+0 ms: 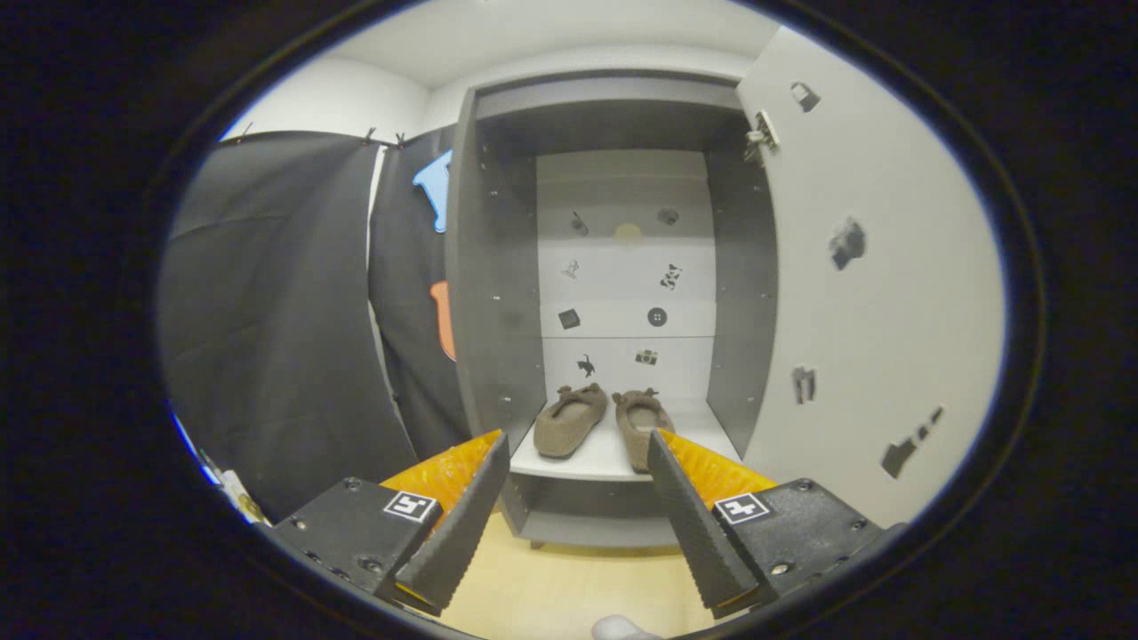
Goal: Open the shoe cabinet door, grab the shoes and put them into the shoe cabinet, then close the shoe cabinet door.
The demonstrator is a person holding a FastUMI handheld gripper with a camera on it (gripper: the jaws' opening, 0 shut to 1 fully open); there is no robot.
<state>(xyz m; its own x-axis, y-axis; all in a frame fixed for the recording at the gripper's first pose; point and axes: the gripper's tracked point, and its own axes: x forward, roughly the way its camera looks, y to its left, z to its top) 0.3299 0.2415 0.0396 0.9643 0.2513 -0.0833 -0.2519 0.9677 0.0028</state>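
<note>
Nearest the lens, the claw [578,498] hangs with its two fingers spread wide and nothing between them — released, gripping neither shoe nor door. Beyond the fingers stands the shoe cabinet [498,293], the biggest thing in sight: a tall grey carcass with a pale back panel dotted with small dark stickers, its interior bare but for one low white shelf [597,455]. Its door [876,293] is swung fully open on the claw's right-hand side, a broad pale slab also carrying a scatter of small stickers, with a metal hinge [761,133] showing at its upper inner corner. Black booth cloth [276,320] hangs beside the cabinet's other flank, and light wooden floor [569,591] runs beneath the fingers. On the shelf sits the pair of slippers [605,420], side by side and just apart, toes pointing outward toward the claw; they are brown, soft and felt-like, low-cut, each with a small bow or tuft at the back. Judging by this layout, the opening and the placing are both done — what remains is closing the door. That step, as I read it, calls for carrying the claw out to the door's free edge, getting behind or against the panel, and pushing it round on its hinge until it meets the cabinet front, keeping clear of the slippers' toes near the shelf lip.
</note>
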